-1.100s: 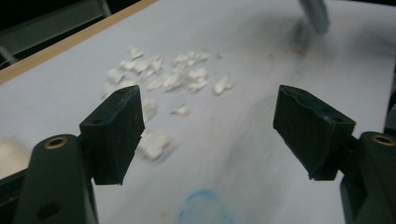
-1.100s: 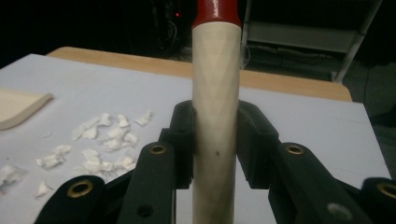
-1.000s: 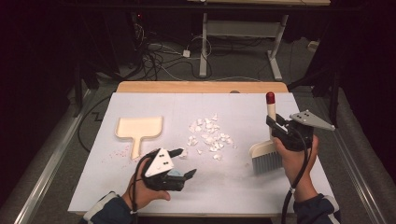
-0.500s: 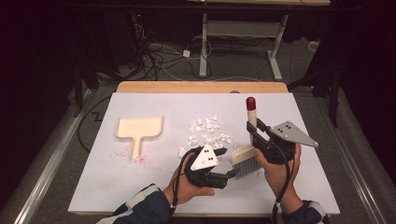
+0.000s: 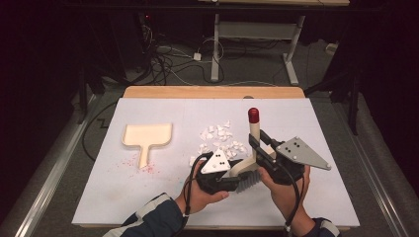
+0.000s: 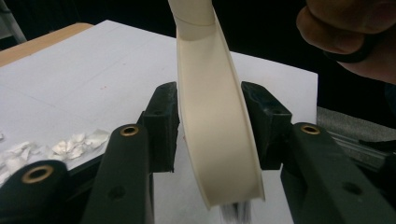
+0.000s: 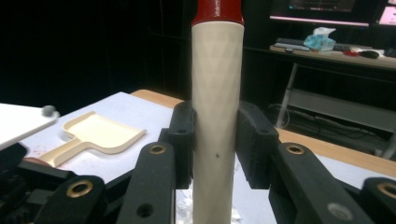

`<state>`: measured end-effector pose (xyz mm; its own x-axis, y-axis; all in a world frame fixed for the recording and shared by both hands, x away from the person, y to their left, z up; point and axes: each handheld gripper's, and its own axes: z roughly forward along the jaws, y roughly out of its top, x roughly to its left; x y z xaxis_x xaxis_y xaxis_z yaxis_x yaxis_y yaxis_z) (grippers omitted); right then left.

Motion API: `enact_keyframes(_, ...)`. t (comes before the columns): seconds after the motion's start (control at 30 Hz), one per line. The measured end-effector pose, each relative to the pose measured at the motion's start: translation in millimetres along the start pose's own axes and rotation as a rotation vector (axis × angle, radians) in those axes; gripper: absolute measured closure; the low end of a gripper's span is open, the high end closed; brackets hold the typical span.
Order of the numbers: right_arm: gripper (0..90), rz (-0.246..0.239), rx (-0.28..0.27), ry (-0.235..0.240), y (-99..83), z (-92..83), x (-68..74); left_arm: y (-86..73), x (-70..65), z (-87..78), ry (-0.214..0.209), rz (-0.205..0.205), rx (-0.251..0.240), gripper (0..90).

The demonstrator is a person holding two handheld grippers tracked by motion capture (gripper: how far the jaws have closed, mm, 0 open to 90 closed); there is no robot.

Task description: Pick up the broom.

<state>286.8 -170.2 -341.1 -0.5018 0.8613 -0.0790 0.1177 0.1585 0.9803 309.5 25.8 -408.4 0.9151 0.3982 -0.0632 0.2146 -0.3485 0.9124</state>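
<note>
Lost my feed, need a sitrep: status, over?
Right gripper shut on brush handle. Left gripper just closed on brush head. Paper scraps and dustpan beyond, untouched.

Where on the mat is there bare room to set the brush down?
Free: right of the brush to the mat edge, and the near-left corner below the dustpan. Crowded: the middle, with paper scraps.

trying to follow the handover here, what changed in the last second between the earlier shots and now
The left gripper crossed from near the dustpan to the brush, and its jaws have just been closing on the brush head. The right gripper, shut on the brush handle throughout, carried the brush toward the table's near middle. The dustpan and the white scraps stayed put.
</note>
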Motion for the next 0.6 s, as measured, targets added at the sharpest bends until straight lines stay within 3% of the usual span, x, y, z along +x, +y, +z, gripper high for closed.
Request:
enact_keyframes(0.3, 69.7, 0.001, -0.004, 0.033, 2.2, -2.3, 1.9, 0.4, 7.9, -7.2, 0.017, 0.017, 0.031, 64.3)
enact_keyframes(0.53, 58.9, -0.061, 0.002, 0.189, 11.5, -8.2, -11.2, 1.7, 14.9, -19.1, -0.012, 0.040, 0.045, 66.3)
enact_keyframes(0.6, 54.4, -0.091, 0.032, 0.223, 11.9, -8.8, -14.9, 1.0, 17.0, -24.2, -0.029, 0.038, 0.047, 66.3)
